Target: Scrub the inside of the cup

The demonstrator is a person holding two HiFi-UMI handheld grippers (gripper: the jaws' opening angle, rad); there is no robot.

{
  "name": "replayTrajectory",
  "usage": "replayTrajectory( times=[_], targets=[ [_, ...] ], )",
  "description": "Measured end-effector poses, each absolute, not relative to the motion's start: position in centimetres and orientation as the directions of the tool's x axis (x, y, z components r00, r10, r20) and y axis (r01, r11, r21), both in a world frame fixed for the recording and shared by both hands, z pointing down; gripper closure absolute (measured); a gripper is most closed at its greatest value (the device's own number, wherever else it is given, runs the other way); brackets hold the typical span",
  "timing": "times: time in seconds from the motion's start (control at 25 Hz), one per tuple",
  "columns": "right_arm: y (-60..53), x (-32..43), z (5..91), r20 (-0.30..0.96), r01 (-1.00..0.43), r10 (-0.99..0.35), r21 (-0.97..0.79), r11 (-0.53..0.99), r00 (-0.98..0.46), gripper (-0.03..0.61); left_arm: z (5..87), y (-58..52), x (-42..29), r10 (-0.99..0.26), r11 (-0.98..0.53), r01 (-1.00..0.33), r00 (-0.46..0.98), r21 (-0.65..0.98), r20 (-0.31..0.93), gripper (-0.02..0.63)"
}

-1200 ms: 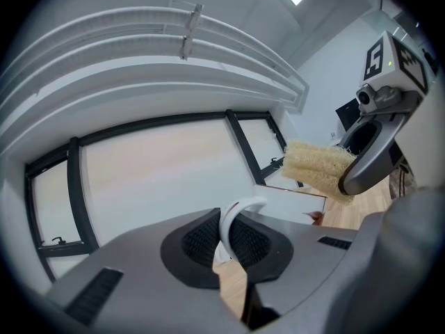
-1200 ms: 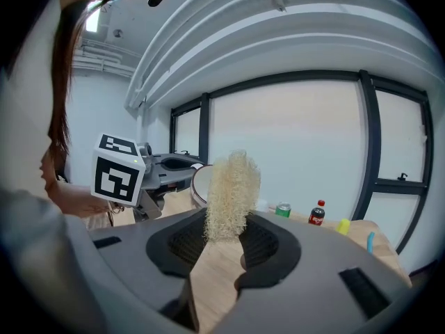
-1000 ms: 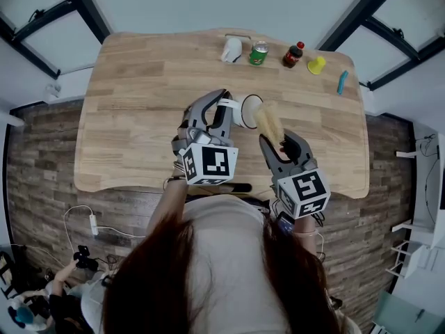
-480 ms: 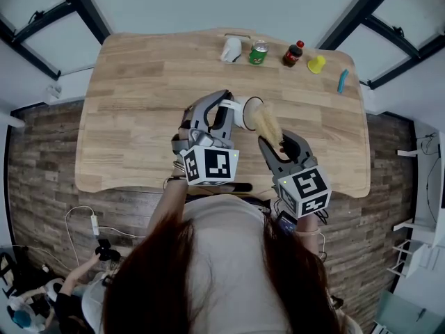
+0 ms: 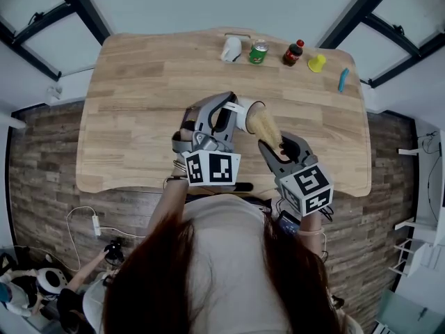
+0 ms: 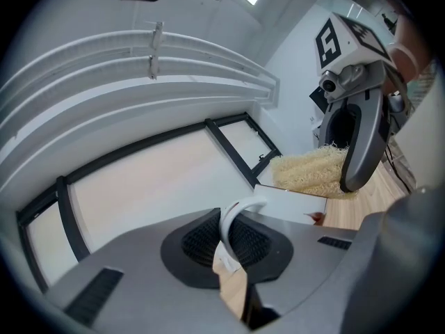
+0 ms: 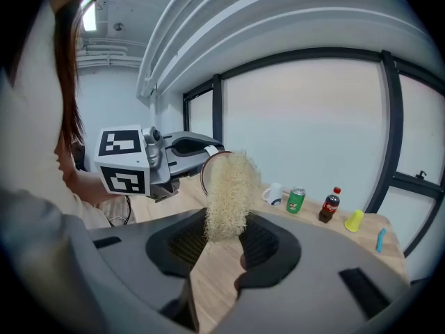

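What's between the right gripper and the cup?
A yellow fibrous scrubber, clamped in the jaws of the right gripper, spans the gap and reaches the mouth of the cup; the head view shows it.

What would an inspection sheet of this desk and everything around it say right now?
Surface: wooden table, pale planks.
Job's things: white cup held tipped sideways; straw-coloured scrubber at its mouth.
Clutter: white mug, green can, cola bottle, yellow cup and blue item along the far edge.
Grippers: left gripper shut on the cup's handle; right gripper shut on the scrubber.
Cables: white cable on the floor, left.
Surroundings: plank floor, black frames.
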State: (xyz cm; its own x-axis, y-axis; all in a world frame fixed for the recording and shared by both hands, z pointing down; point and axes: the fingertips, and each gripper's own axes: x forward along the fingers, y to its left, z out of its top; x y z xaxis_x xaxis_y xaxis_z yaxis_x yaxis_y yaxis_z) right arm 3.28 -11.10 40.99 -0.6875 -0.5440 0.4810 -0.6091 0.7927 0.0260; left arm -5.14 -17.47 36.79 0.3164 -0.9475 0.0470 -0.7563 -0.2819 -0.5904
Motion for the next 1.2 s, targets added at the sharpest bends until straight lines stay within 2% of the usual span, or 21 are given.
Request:
replayTrajectory(
  times=[1.2],
  targets=[
    [-10.1,3.3,43.2,0.609,-0.535,-0.394,-0.06,0.843,-0.689,0.437,36.5,-16.4,-2.0,-0.892,-0.281,-0.513,0.452,-0.811,0.023,0.584]
  ],
)
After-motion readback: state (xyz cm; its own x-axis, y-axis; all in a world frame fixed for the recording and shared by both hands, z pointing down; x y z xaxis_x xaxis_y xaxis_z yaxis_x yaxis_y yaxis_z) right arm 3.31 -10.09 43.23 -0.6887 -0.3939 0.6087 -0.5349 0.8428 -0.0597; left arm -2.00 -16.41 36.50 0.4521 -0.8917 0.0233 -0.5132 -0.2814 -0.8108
